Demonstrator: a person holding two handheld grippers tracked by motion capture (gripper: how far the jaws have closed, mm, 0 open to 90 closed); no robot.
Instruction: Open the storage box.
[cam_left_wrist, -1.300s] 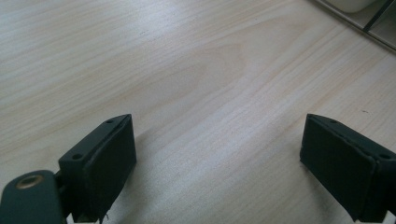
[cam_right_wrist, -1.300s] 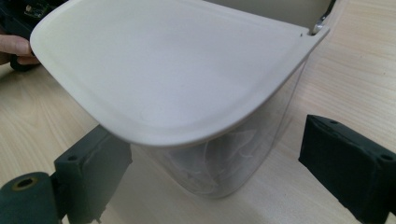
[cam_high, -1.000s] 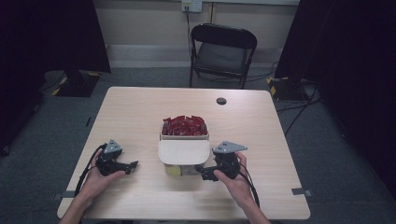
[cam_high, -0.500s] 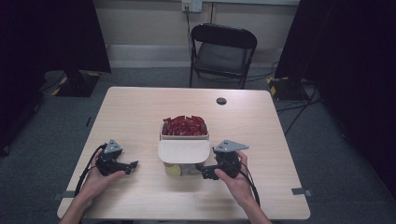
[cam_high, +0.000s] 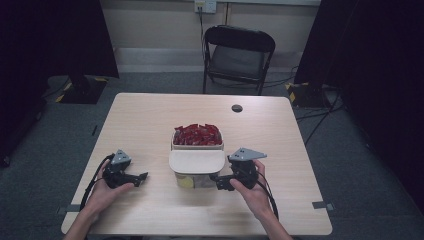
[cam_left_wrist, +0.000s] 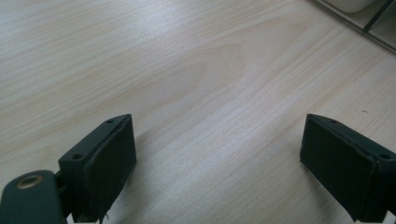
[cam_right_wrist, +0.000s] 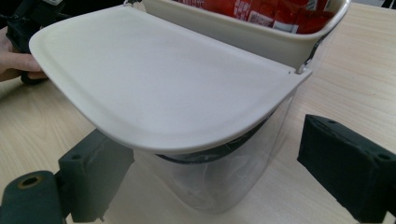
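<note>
A clear container (cam_high: 196, 175) with a cream lid (cam_high: 197, 161) is seen near the table's (cam_high: 150, 120) front edge, red packets (cam_high: 197, 134) held just behind it. The right gripper (cam_high: 223, 183) is held at its right side, jaws spread wide around the clear wall, gripping nothing. The left gripper (cam_high: 140, 178) is held left of it, well apart, jaws wide open and empty.
</note>
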